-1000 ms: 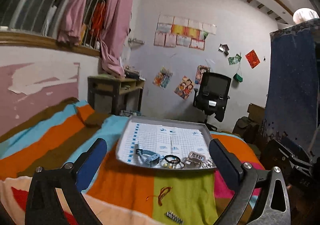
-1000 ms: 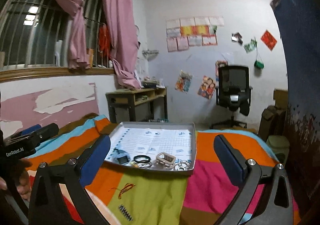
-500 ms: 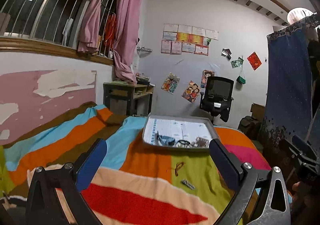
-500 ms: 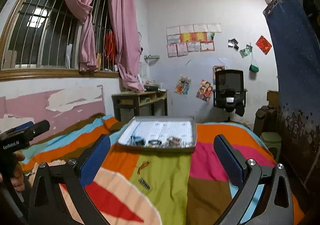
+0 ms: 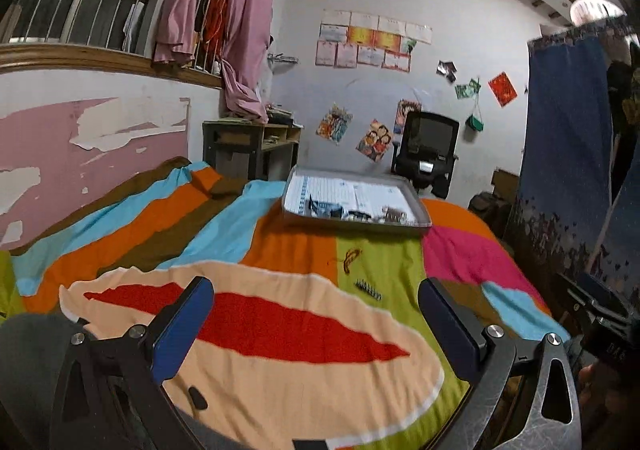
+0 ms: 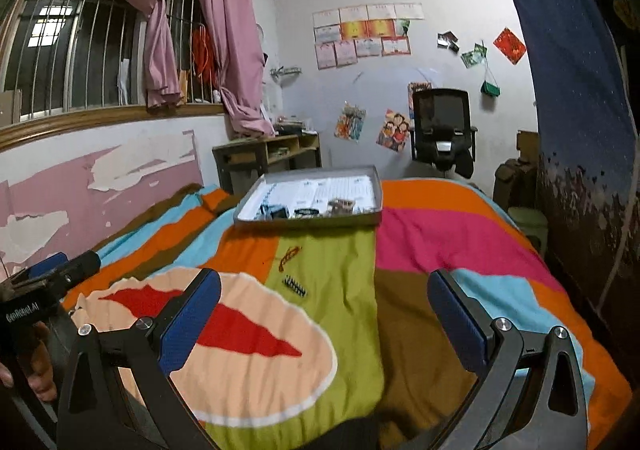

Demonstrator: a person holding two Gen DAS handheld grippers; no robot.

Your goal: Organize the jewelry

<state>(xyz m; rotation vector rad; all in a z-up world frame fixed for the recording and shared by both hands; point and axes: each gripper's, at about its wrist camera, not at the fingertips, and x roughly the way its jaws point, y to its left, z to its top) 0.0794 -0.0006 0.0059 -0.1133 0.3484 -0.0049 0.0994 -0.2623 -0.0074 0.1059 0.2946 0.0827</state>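
A grey tray (image 5: 416,224) (image 6: 308,221) lined with printed paper sits far back on the striped blanket and holds several jewelry pieces along its near edge. On the green patch in front of it lie a red-orange string piece (image 5: 351,256) (image 6: 289,253) and a small dark comb-like clip (image 5: 368,289) (image 6: 295,286). My left gripper (image 5: 316,324) is open and empty, well short of both. My right gripper (image 6: 324,314) is open and empty too, hanging over the blanket near the clip. The left gripper's body (image 6: 48,286) shows at the left edge of the right wrist view.
A multicoloured blanket (image 5: 280,330) covers the bed. Beyond it stand a wooden desk (image 5: 250,146), a black office chair (image 5: 428,154) and a hanging blue cloth (image 5: 568,170). A peeling pink wall (image 5: 80,142) runs along the left. A hand (image 6: 28,370) holds the left gripper.
Both grippers have pulled back from the tray toward the near end of the bed. The tray looks smaller and farther away, and more blanket shows. Both stay open.
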